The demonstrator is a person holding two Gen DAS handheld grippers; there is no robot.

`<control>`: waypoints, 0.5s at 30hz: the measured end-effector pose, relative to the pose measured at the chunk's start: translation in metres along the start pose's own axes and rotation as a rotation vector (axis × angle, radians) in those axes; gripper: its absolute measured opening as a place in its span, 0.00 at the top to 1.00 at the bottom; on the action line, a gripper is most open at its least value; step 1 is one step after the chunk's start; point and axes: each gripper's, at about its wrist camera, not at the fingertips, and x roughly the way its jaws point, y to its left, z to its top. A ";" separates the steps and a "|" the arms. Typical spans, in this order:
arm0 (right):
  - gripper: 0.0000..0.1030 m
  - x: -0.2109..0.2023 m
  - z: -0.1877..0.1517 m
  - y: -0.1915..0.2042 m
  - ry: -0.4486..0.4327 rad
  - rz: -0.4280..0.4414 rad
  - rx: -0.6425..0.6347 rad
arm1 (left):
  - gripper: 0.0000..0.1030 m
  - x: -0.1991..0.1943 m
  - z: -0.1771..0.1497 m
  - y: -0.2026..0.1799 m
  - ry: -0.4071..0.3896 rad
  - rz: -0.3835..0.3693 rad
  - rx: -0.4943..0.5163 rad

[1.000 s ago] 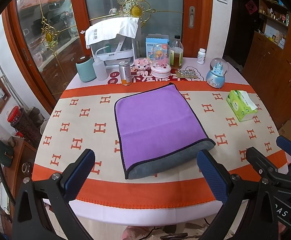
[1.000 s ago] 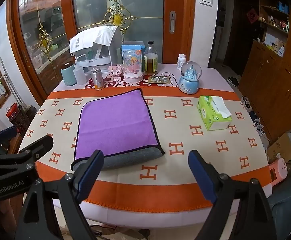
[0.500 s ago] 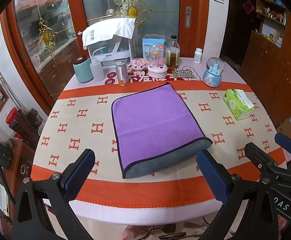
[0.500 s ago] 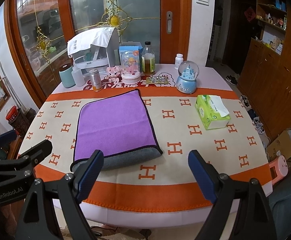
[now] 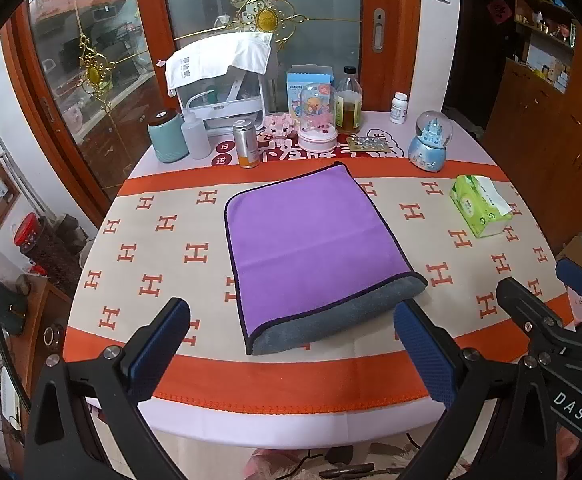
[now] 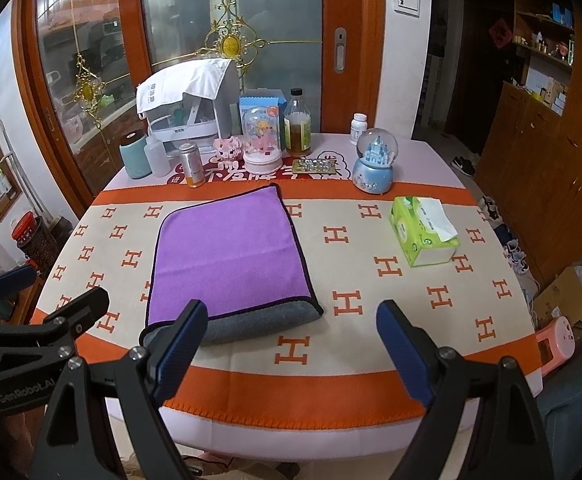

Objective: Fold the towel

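A purple towel [image 5: 311,240] with a grey underside lies folded flat on the table, its grey fold toward the near edge. It also shows in the right wrist view [image 6: 227,248]. My left gripper [image 5: 291,352] is open and empty, held back over the table's near edge, short of the towel's fold. My right gripper [image 6: 291,352] is open and empty, also back over the near edge, to the right of the towel's near corner. Each gripper shows at the edge of the other's view.
A round table [image 5: 291,384] has an orange and cream H-pattern cloth. A green tissue pack [image 6: 423,232] lies right of the towel. At the back stand a snow globe [image 6: 375,168], bottles, a can [image 6: 191,164], a teal canister [image 6: 134,160] and a white appliance [image 6: 187,108].
Both grippers have drawn back a little from the table, still open. The towel has not moved.
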 end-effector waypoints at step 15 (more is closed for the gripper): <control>0.16 -0.003 0.006 -0.004 -0.013 0.012 -0.012 | 0.01 0.000 0.000 -0.003 0.007 -0.004 -0.009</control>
